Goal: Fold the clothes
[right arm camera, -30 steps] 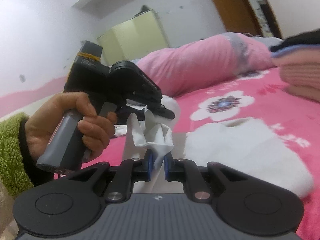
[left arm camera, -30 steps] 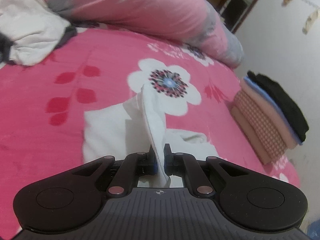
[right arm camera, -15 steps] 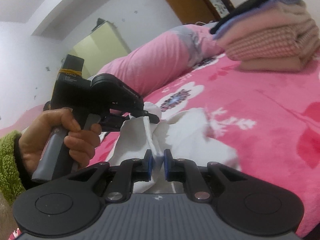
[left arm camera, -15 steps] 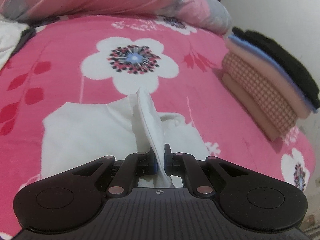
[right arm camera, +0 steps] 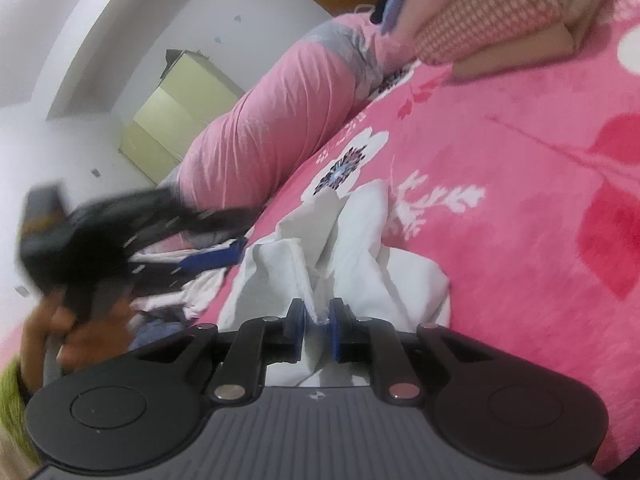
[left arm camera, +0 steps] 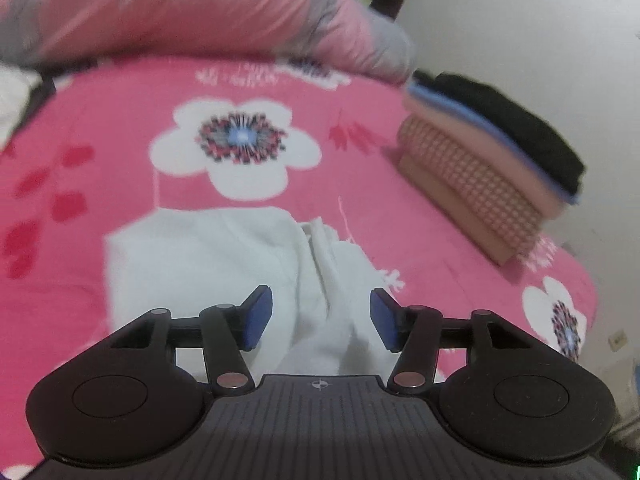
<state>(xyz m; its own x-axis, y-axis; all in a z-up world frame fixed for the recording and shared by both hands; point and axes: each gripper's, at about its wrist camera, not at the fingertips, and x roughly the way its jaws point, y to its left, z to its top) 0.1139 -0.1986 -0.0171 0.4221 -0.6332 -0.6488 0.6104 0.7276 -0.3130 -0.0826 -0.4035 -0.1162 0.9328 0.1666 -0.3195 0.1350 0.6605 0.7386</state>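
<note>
A white garment (left arm camera: 224, 264) lies partly folded on the pink flowered bedspread (left arm camera: 120, 128). My left gripper (left arm camera: 321, 318) is open just above the garment's near edge, with nothing between its blue pads. In the right wrist view the garment (right arm camera: 360, 248) is bunched up, and my right gripper (right arm camera: 318, 322) is shut on a raised fold of it. The left gripper (right arm camera: 120, 236) shows there blurred, to the left of the cloth, held in a hand.
A stack of folded clothes (left arm camera: 492, 164), checked, pink, blue and black, stands at the bed's right side by the wall. A rolled pink duvet (left arm camera: 180, 12) lies along the back. Loose clothes (right arm camera: 176, 292) are heaped at the left.
My left gripper has opened and let go of the white garment, which has dropped onto the bed. My right gripper has kept its grip and moved lower and to the right.
</note>
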